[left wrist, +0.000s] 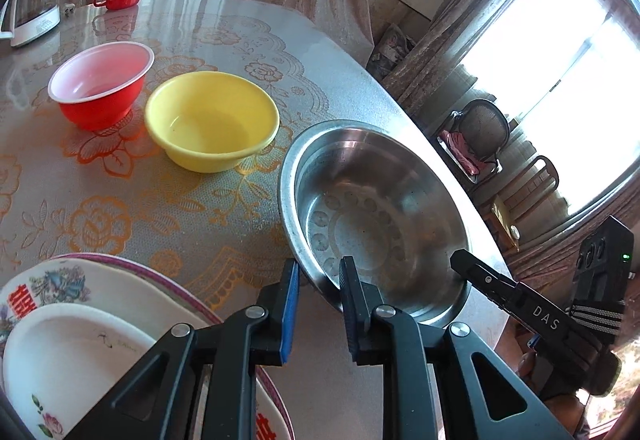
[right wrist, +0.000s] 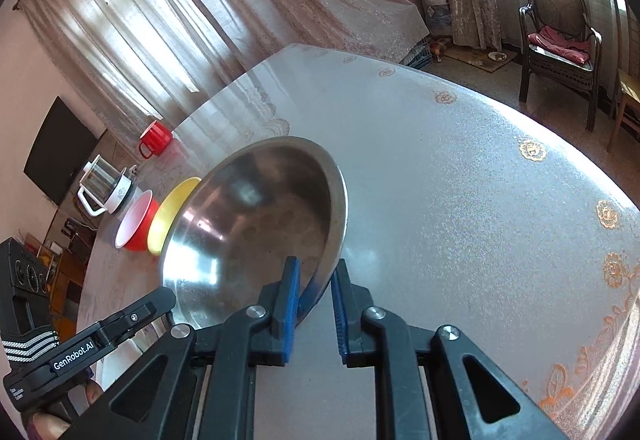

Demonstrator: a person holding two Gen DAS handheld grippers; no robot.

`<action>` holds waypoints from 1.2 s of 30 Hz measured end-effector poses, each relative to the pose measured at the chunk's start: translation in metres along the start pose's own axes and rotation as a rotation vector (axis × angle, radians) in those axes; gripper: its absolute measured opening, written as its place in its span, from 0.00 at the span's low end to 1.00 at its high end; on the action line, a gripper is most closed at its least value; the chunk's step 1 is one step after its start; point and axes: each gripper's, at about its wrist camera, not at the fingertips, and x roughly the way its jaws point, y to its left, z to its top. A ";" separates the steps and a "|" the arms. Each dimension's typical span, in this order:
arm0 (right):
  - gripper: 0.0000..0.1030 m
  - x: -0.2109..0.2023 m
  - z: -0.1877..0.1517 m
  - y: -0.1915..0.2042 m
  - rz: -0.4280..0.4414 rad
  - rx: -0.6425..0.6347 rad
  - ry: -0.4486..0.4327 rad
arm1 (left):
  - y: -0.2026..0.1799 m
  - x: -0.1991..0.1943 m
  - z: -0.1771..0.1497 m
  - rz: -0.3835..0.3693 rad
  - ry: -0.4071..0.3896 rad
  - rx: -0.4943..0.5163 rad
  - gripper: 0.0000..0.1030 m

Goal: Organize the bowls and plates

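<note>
Both grippers clamp the steel bowl [left wrist: 376, 216] by its near rim: the left gripper [left wrist: 319, 280] on one side, the right gripper [right wrist: 314, 282] on the other. Beyond the left gripper sit a yellow bowl [left wrist: 212, 120], then a red bowl [left wrist: 100, 84]; stacked plates [left wrist: 80, 320] lie just left of it.

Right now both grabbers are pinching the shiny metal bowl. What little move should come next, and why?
Probably lift the metal bowl a little and carry it toward the yellow bowl. The left gripper and the right gripper each have their jaws closed on opposite sides of its rim, so it looks held. The yellow bowl and the red bowl sit beside it, apart, not yet stacked.
</note>
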 end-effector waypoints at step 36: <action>0.39 -0.027 0.005 0.019 0.023 -0.038 -0.015 | 0.057 -0.039 0.007 0.022 -0.026 -0.116 0.48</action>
